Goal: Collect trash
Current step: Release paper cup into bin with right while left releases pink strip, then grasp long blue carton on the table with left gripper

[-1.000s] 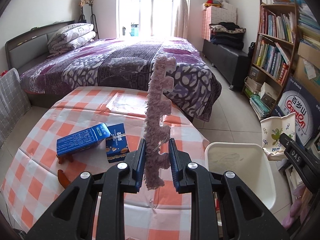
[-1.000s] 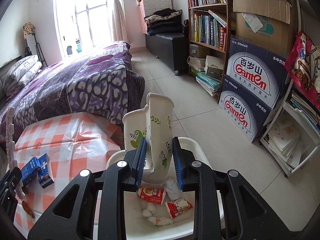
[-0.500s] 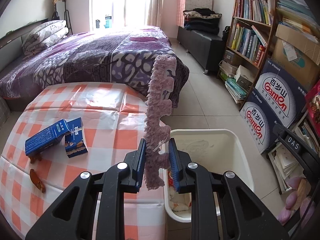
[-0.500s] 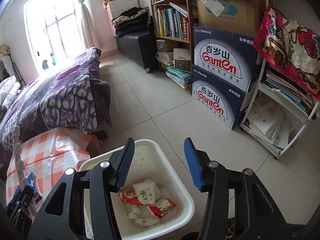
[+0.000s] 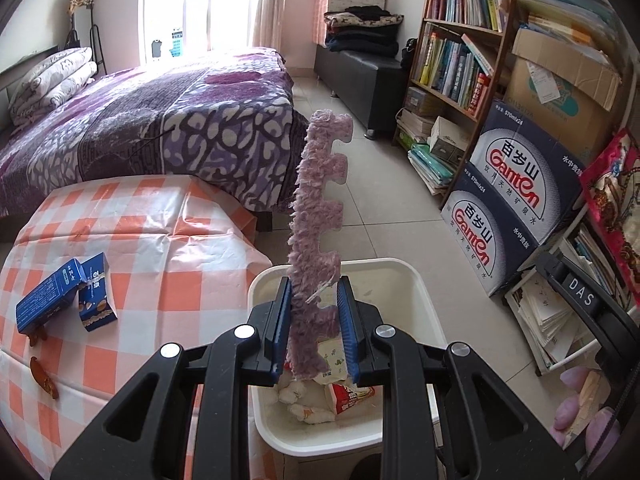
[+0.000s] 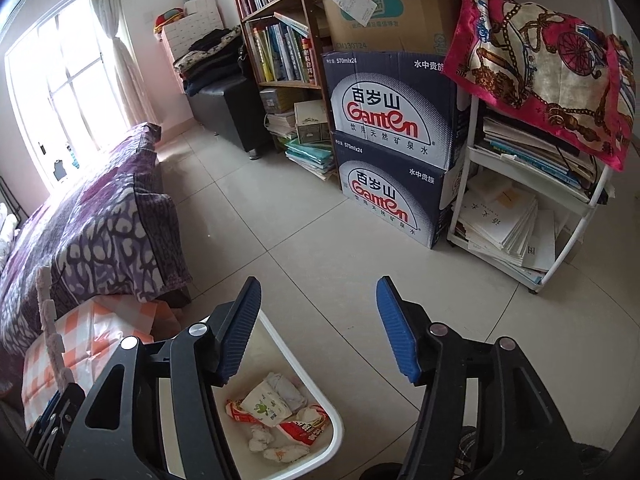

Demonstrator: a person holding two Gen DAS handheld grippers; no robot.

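Note:
My left gripper [image 5: 314, 328] is shut on a long fuzzy purple notched strip [image 5: 318, 216] that stands upright above the white trash bin [image 5: 420, 280]. The bin holds a crushed paper cup [image 6: 266, 406], red wrappers [image 6: 298, 428] and crumpled tissues [image 6: 260, 438]. My right gripper [image 6: 320, 328] is open and empty, above the bin's right side [image 6: 320, 392]. The strip also shows at the left of the right wrist view [image 6: 50, 320]. Two blue cartons [image 5: 66, 296] and brown scraps [image 5: 44, 372] lie on the checked table [image 5: 160, 248].
A bed with a purple cover [image 5: 160, 120] stands behind the table. A bookshelf [image 5: 452, 60], stacked Ganten water boxes [image 6: 392, 148] and a white rack of papers [image 6: 520, 216] line the right wall. Tiled floor [image 6: 300, 220] lies beyond the bin.
My right gripper opened and dropped the paper cup into the bin, then drew to the right. My left gripper carried the purple strip from over the table to over the bin.

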